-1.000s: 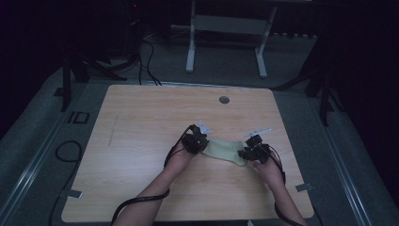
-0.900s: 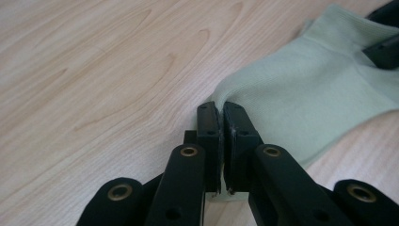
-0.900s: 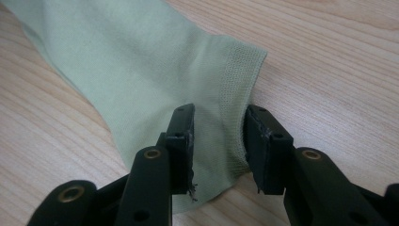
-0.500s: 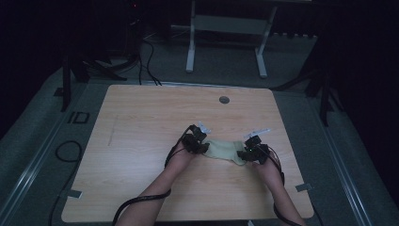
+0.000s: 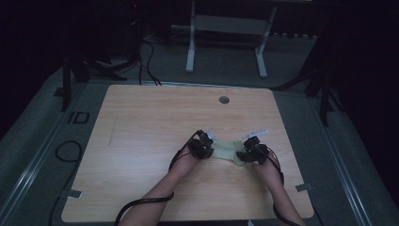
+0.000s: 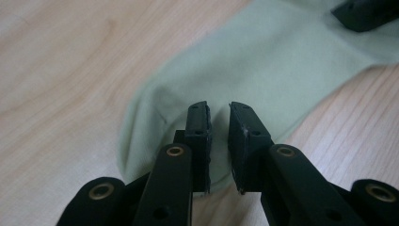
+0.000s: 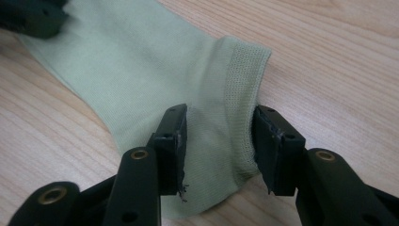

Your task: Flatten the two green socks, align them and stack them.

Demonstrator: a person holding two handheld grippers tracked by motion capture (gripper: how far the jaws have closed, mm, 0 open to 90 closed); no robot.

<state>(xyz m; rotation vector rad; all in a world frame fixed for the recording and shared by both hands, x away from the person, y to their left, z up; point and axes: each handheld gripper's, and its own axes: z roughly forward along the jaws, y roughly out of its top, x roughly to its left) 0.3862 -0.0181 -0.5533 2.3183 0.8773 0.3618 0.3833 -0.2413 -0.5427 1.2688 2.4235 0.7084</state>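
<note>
Both claws straddle the sock's (image 5: 227, 151) ends.

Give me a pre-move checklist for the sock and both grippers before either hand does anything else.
1. Sock flat on the table: ok.
2. Left gripper over the toe end, jaws just closing, a narrow gap left: ok.
3. Cloth pinched in the left gripper: cannot tell.
4. Right gripper straddling the ribbed cuff, jaws apart: ok.
5. Cuff actually gripped: not ok, pads not pressing.
6. Sock free of folds: ok, only slight wrinkles.
</note>
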